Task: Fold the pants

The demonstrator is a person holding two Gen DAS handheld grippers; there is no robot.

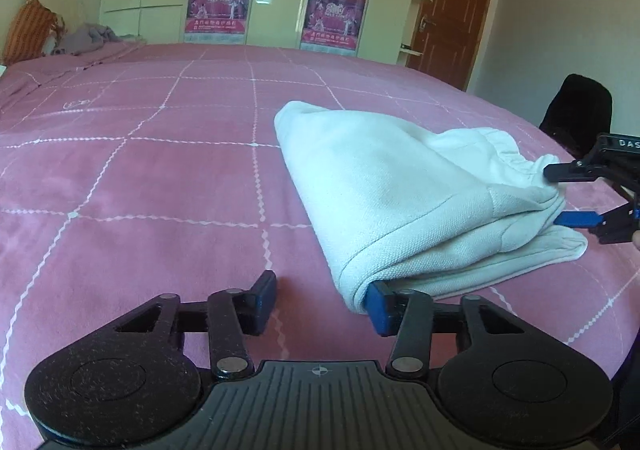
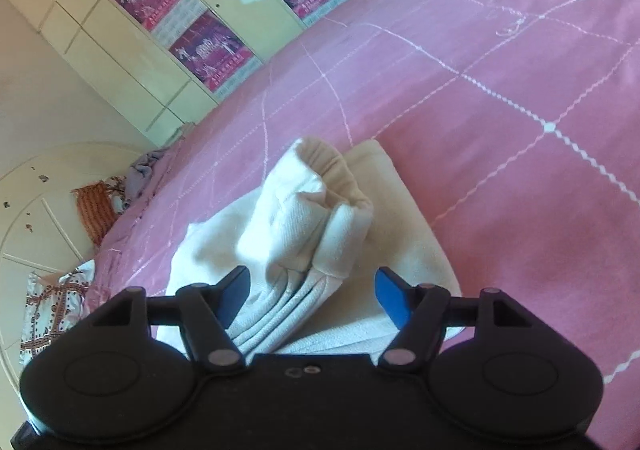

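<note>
We found the white pants (image 1: 404,186) folded into a thick bundle on the pink checked bedspread (image 1: 160,170). The left gripper (image 1: 322,300) stood with its jaws apart, holding nothing; its right pad just touched the bundle's near corner. The right gripper (image 2: 310,296) stood wide, its pads clear on either side of the stacked folded edges, not pressing them.
</note>
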